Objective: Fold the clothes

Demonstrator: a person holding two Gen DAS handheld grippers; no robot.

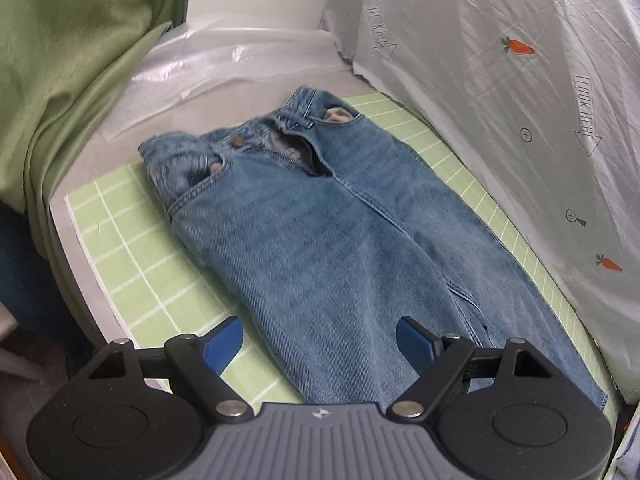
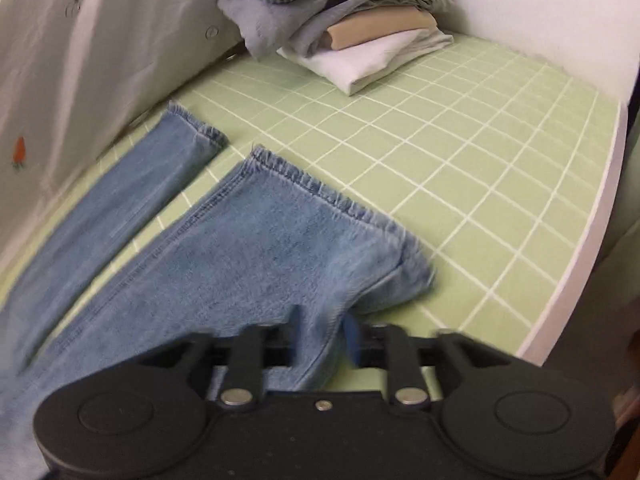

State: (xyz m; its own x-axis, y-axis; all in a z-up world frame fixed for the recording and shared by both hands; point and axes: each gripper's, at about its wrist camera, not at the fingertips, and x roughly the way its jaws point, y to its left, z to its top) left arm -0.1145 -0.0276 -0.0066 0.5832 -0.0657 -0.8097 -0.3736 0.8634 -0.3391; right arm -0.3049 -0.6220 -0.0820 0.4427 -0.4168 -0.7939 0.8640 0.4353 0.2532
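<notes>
Through my left wrist camera, the pair of faded blue denim jeans (image 1: pixel 320 240) lies flat and face up on the green grid-lined mat (image 1: pixel 132 240) covering the counter, waistband away from me, fly open, one hip corner a little bunched. My left tool (image 1: pixel 320 344) hangs just above the thigh area with its blue pads wide apart and nothing between them, so I judge no fold has been made here yet. A rumpled green cloth (image 1: pixel 72 80) is heaped off the mat's far side, clear plastic sheeting (image 1: pixel 208 64) lies beyond the waistband, and a white carrot-printed sheet (image 1: pixel 500 100) stands close along the other edge, leaving little room there. Through my right wrist camera, both legs (image 2: pixel 192 248) lie apart, hems spread on the mat. My right tool (image 2: pixel 320 344) is clamped on a pinched-up ridge of the nearer leg's edge, its hem corner buckled. A stack of folded clothes (image 2: pixel 340 28) sits well beyond; most folding remains, I think.
</notes>
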